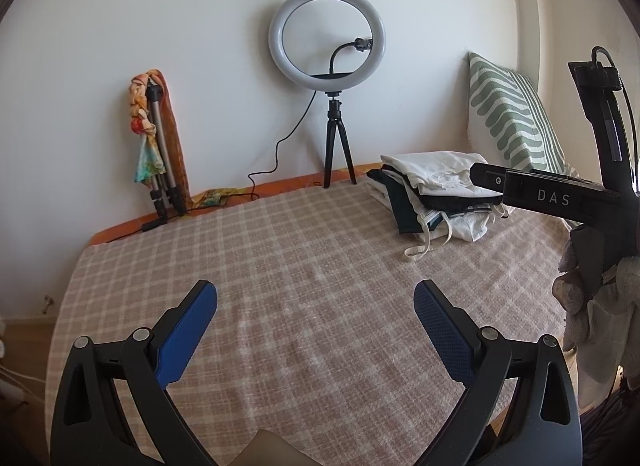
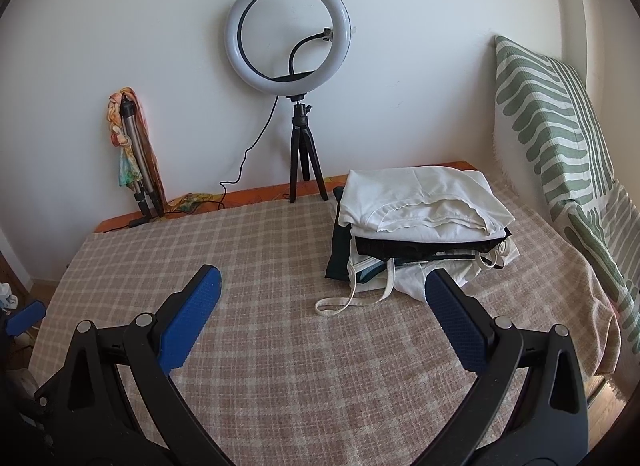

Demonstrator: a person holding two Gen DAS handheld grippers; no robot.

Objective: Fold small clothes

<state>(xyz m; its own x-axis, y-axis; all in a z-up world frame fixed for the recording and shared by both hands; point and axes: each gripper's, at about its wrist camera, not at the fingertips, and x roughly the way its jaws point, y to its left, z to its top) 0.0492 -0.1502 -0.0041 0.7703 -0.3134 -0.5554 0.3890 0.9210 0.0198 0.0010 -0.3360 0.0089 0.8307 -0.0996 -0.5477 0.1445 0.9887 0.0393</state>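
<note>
The left hand-held gripper is held wide apart above the near middle of the bed, with nothing between its blue pads. The right hand-held gripper is likewise spread wide and empty, a little nearer the stack. A stack of folded clothes is seen on the far right part of the bed, on the checked blanket; a white garment lies on top, dark pieces are layered beneath it, and a pale strap trails out toward the near left. In the left view the same stack is partly covered by the body of the right device, which is gripped by a gloved hand at the right edge. A ring light on a small tripod is set against the far wall. A folded tripod with a coloured scarf is leaned at the far left, and a green striped cushion is propped at the right.
</note>
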